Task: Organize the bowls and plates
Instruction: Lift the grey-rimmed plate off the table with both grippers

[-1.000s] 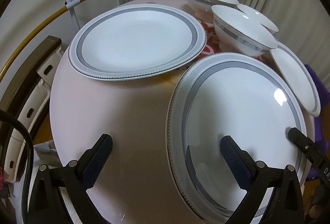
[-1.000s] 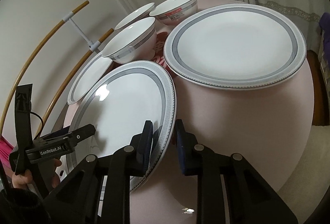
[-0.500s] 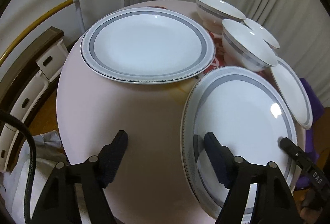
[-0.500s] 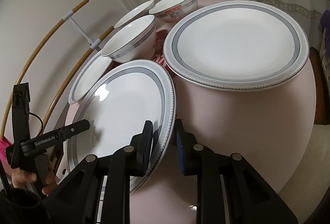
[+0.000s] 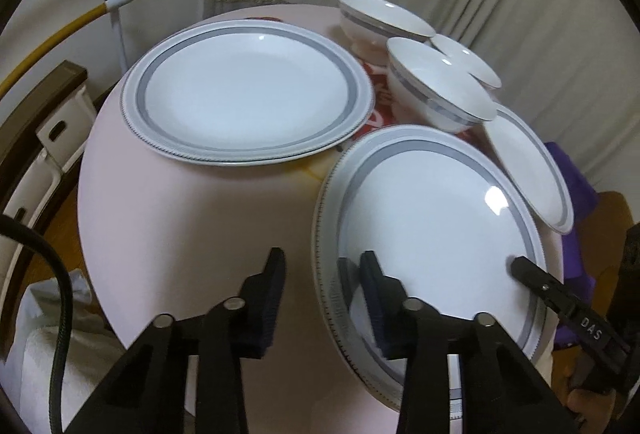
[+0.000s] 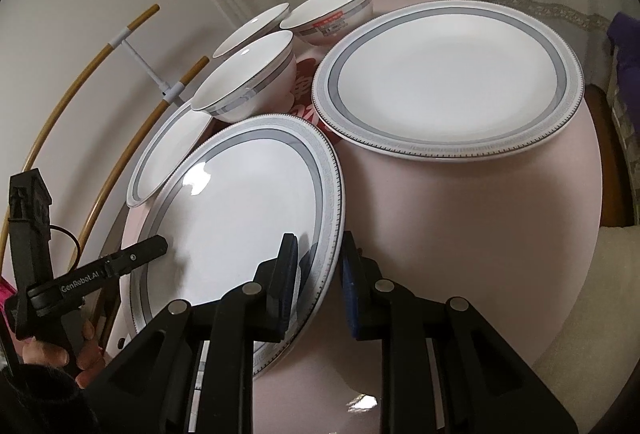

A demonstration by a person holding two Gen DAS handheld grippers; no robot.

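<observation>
Now both black two-finger grippers straddle the rim of the near white, grey-banded porcelain plate on the round pink table. Right gripper stands nearly closed, clamping that rim; left gripper is closing around it, pads not yet pressing.

Dim indoor light; glare spot on near plate; strong fisheye bending, dark corners.

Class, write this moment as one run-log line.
left gripper: closing around near plate rim | right gripper: shut on near plate rim

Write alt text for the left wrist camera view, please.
The left gripper is closing its jaws on the rim of a large grey-banded plate on a round pink table. Another plate and bowls sit behind.
</observation>
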